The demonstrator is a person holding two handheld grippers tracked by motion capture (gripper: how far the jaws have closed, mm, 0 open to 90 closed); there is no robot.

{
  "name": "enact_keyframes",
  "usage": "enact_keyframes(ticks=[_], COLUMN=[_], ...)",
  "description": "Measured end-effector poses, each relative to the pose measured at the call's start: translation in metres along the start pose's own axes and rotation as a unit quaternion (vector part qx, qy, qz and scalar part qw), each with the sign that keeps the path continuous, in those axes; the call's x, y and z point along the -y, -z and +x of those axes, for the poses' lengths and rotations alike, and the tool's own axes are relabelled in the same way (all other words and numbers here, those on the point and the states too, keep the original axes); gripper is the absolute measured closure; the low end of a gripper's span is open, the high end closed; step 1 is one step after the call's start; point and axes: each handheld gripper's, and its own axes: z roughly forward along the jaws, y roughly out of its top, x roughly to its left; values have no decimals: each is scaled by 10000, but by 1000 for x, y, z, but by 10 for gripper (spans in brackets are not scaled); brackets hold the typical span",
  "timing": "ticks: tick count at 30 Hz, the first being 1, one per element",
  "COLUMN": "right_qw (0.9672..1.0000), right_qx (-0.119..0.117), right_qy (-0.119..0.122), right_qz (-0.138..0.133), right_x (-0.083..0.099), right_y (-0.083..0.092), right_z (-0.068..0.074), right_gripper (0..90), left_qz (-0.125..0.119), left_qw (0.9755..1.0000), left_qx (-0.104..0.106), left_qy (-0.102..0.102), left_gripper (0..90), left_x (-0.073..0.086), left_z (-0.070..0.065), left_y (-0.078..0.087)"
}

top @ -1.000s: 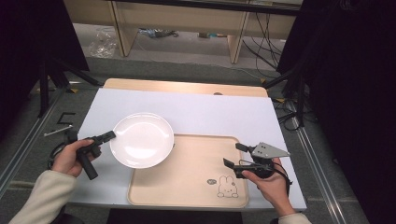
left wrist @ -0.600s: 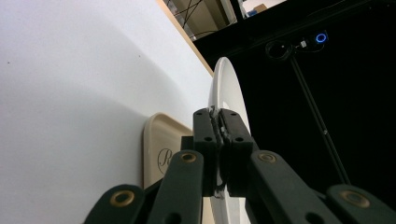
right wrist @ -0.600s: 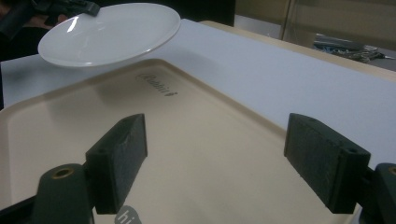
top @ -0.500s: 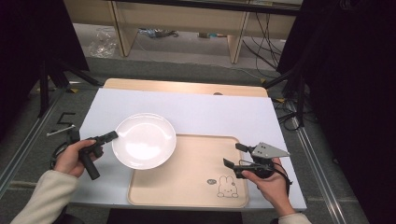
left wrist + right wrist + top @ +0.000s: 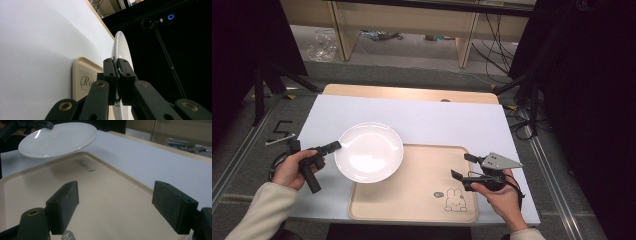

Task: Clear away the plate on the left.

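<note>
A white plate (image 5: pixel 369 152) hangs tilted a little above the table, its right part over the far left corner of a beige tray (image 5: pixel 422 175). My left gripper (image 5: pixel 337 145) is shut on the plate's left rim. In the left gripper view the pads (image 5: pixel 117 65) pinch the edge of the plate (image 5: pixel 122 47), with the tray (image 5: pixel 81 75) beyond. My right gripper (image 5: pixel 461 166) stands open and empty over the tray's right side. In the right gripper view its jaws (image 5: pixel 118 205) frame the bare tray (image 5: pixel 105 202), with the plate (image 5: pixel 58 138) at the top left.
A white sheet (image 5: pixel 432 120) covers the wooden table (image 5: pixel 412 93). A rabbit drawing (image 5: pixel 455 200) marks the tray's near right corner. Black stands (image 5: pixel 522 85) and cables lie on the floor past the table's right side, shelving legs (image 5: pixel 464 50) behind it.
</note>
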Motion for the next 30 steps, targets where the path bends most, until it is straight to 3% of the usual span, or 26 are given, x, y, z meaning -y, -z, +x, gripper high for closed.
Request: enact_keyframes(ticks=[2,5,10,11,12,21,22,23,30], right_qw=[10000,10000,10000,10000,10000,10000,9999,10000,10000], right_qx=[0,-1,-4,-5,-3,-8,-52,-12,-13], right_qy=[0,-3,-3,-4,-1,0,-40,-1,1], right_qz=[-1,-1,-3,-1,-2,1,-108,0,-4], right_x=[0,0,0,0,0,0,1,0,0], right_y=[0,0,0,0,0,0,-3,0,0], right_z=[0,0,0,0,0,0,1,0,0], right_gripper=[223,223,223,223,223,223,223,223,223], left_qz=[1,11,57,62,73,166,170,173,241], left_qw=[10000,10000,10000,10000,10000,9999,9999,9998,9997], left_qx=[-43,62,-27,68,-20,8,12,9,48], left_qy=[-3,-24,3,-29,-2,-3,-15,-15,-31], left_gripper=[858,857,857,857,857,855,856,856,856], left_x=[1,2,3,3,3,7,7,8,10], left_z=[0,-1,-2,-2,-3,-5,-5,-6,-7], left_y=[-1,-2,-3,-4,-4,-8,-9,-9,-12])
